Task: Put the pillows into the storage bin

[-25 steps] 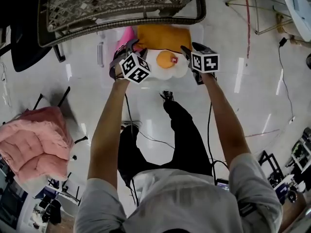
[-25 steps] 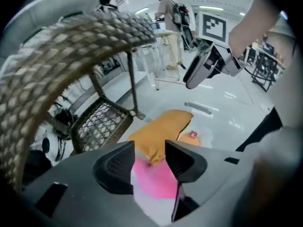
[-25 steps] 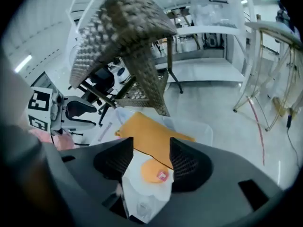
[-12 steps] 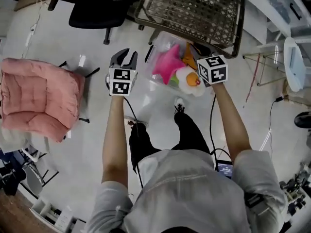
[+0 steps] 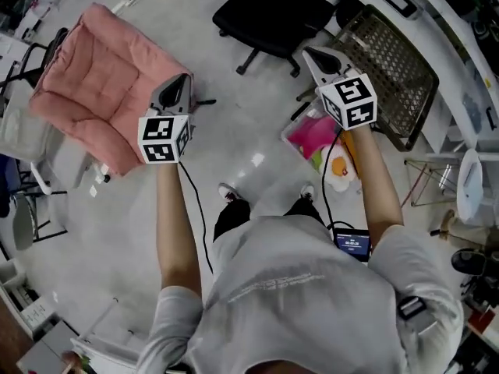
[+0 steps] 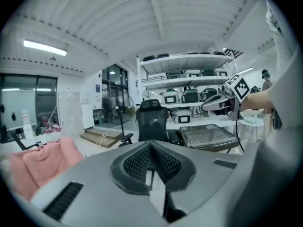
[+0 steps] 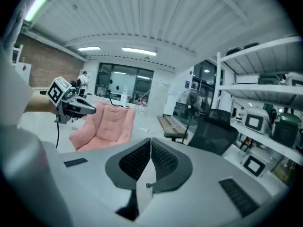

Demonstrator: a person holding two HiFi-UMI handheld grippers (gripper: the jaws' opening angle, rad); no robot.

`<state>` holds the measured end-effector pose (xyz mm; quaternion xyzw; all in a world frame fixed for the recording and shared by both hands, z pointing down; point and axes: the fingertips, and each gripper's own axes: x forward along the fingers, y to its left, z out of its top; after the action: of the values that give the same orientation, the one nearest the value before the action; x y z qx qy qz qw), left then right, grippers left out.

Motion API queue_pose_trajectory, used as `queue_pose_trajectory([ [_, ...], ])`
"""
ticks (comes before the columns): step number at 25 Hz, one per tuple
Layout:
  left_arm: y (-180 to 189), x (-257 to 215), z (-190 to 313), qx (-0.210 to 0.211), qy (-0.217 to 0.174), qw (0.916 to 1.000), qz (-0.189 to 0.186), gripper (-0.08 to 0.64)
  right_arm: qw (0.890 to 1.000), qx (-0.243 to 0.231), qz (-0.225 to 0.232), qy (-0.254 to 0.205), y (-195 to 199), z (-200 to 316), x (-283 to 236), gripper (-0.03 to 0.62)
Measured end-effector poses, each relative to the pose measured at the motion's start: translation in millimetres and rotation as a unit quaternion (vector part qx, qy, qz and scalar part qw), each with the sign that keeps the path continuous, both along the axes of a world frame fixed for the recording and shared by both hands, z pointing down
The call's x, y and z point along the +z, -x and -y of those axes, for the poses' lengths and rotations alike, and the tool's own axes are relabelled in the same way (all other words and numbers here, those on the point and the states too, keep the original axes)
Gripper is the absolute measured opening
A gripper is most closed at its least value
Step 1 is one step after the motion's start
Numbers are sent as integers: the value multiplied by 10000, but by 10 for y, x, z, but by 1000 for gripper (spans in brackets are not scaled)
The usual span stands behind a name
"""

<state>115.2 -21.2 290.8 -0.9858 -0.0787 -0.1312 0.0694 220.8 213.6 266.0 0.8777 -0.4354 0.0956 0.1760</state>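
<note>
Head view: open floor [image 5: 249,158] between the pink chair [image 5: 97,92] at left and the black office chair [image 5: 273,10] and mesh basket [image 5: 390,68] at upper right. The clear storage bin [image 5: 291,133] sits by the person's right foot and holds a pink pillow [image 5: 316,133] and a white-orange pillow [image 5: 341,170]. The pile runs diagonally, upper-left to lower-right. The left gripper [image 5: 178,92] and right gripper [image 5: 320,59] are raised, well apart.
Left gripper view: jaws pressed together, nothing between.
Right gripper view: jaws together, empty, with the pink chair ahead.
</note>
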Motion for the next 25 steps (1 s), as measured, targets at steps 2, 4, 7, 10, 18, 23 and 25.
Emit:
queue_pose_trajectory([
  [2, 249, -172, 405, -254, -198, 9994, -102, 17, 9993, -323, -184, -11, 111, 475, -193, 29],
  [4, 521, -323, 785, -539, -350, 9978, -174, 17, 9972, -661, -350, -55, 247, 939, -365, 29],
  [7, 863, -529, 1272, -1012, -462, 9934, -265, 17, 9920, -1135, -524, -145, 408, 1522, -563, 28],
  [10, 1064, -705, 1627, -1404, -523, 9881, -336, 17, 9859, -1510, -693, -182, 455, 1978, -723, 28],
  [18, 1323, -1114, 2145, -2599, -683, 9609, -675, 17, 9571, -2633, -1145, -387, 362, 2912, -1170, 28],
  [23, 1373, -1317, 2158, -2902, -760, 9502, -842, 17, 9447, -3019, -1173, -513, 326, 3145, -1306, 28],
  [25, 1394, -1368, 2119, -2955, -813, 9478, -878, 17, 9409, -3130, -1173, -542, 340, 3206, -1314, 28],
])
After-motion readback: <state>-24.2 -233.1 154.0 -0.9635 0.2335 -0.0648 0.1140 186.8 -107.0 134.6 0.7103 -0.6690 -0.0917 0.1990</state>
